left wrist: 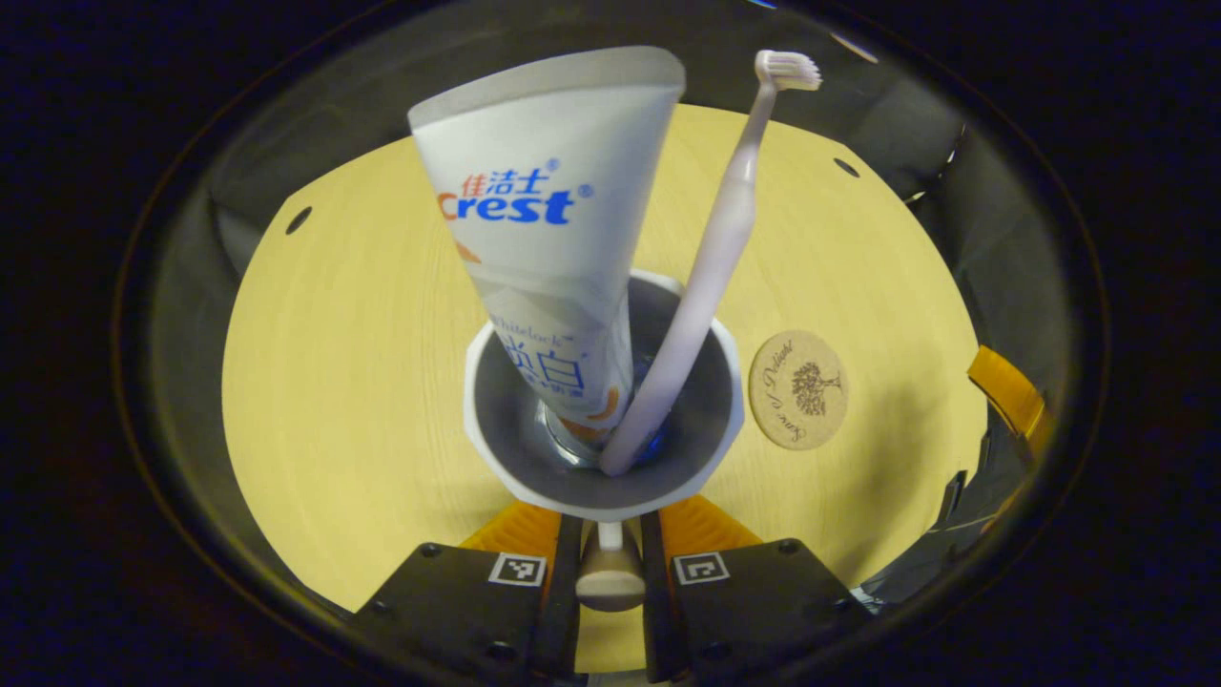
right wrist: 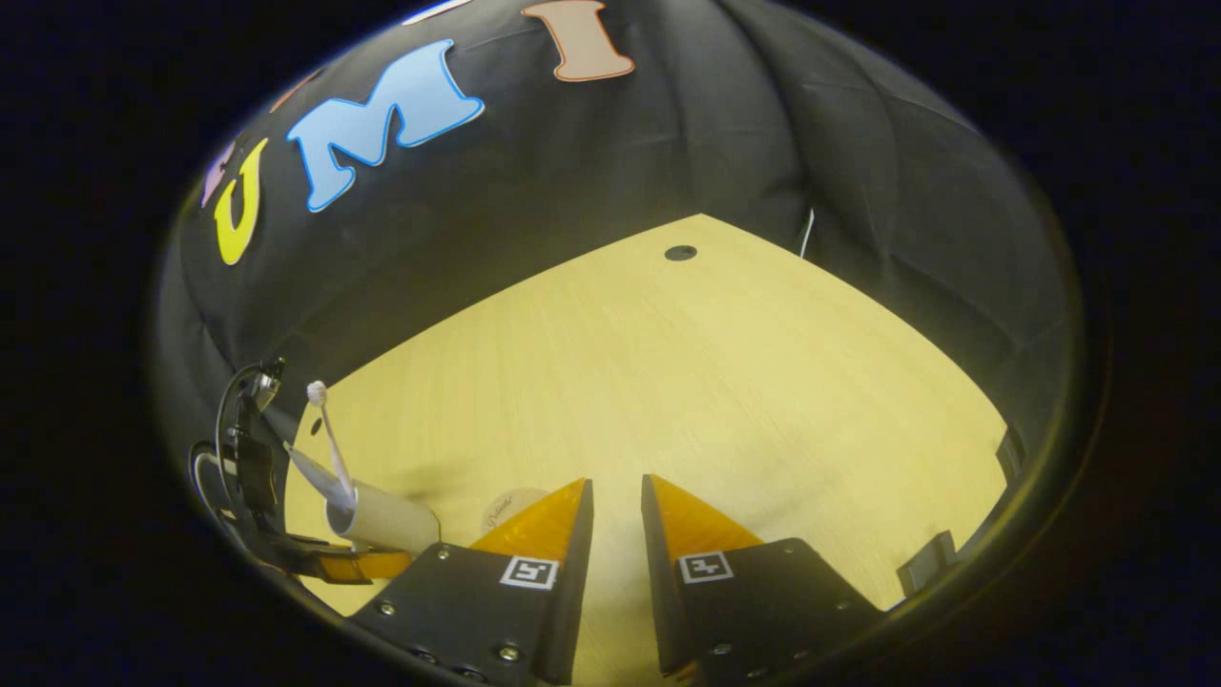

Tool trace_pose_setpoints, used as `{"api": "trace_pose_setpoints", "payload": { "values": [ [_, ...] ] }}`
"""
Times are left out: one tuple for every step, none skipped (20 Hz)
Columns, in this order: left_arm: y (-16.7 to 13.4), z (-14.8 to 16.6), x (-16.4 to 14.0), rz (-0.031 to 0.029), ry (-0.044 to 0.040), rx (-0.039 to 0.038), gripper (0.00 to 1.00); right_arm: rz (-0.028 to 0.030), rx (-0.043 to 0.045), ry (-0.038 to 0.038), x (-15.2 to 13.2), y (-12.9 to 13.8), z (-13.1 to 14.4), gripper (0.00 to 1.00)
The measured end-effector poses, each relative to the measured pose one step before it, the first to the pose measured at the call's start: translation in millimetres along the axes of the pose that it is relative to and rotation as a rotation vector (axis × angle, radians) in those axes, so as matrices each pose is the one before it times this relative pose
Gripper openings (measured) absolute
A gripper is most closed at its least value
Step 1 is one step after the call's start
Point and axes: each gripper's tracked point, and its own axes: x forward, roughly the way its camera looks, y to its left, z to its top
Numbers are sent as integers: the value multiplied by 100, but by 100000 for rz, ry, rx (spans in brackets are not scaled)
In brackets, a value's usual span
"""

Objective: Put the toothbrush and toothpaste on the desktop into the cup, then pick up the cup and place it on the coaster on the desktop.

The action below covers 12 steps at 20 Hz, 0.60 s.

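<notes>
Plainly "Crest" on the toothpaste [left wrist: 544, 219]

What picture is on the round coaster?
A dark tree drawn on the tan cork coaster, clearest in the left gripper view.

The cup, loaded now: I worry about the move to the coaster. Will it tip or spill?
Probably top-heavy: the toothpaste and toothbrush stand far above the cup rim, leaning. Held by its handle in the left hand-held gripper, it may swing. Keeping it level seems wise.
</notes>
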Motion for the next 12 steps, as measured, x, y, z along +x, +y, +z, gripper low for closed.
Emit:
{"api": "trace_pose_setpoints", "payload": {
  "values": [
    [-285, 36, 95, -233, 162, 966, 34, -235, 110, -32, -149, -166, 2, 32],
    [-396, 230, -18, -201, -384, 1149, 34, -370, 120, -80, -89, -110, 48, 32],
    [-688, 213, 50, 9, -385, 1606, 34, -363, 347, -79, 6, -230, 70, 31],
    [-611, 280, -46, -30, -389, 1945, 34, -261, 591, -242, -63, -156, 167, 31],
    [-813, 359, -233, -434, -472, 1882, 34, -276, 530, -143, -101, -149, 27, 31],
    [-764, 409, -207, -596, -428, 1700, 34, -390, 443, -94, -8, -219, -6, 32],
    [-778, 406, -119, -610, -338, 1630, 34, -316, 436, -147, -129, -285, 14, 32],
    [-747, 415, -59, -523, -172, 1534, 34, -355, 455, -330, -133, -186, 111, 32],
    [-715, 225, 71, -512, -177, 1347, 34, -410, 448, -107, -56, -173, 42, 32],
    [-595, 276, -112, -664, -48, 1242, 34, -376, 568, -174, -163, -379, 61, 32],
    [-796, 156, 43, -602, -26, 1227, 34, -465, 677, -255, -130, -341, 94, 32],
    [-507, 83, 102, -542, 116, 1291, 34, -484, 731, -207, -45, -279, 9, 32]
  ]
}}
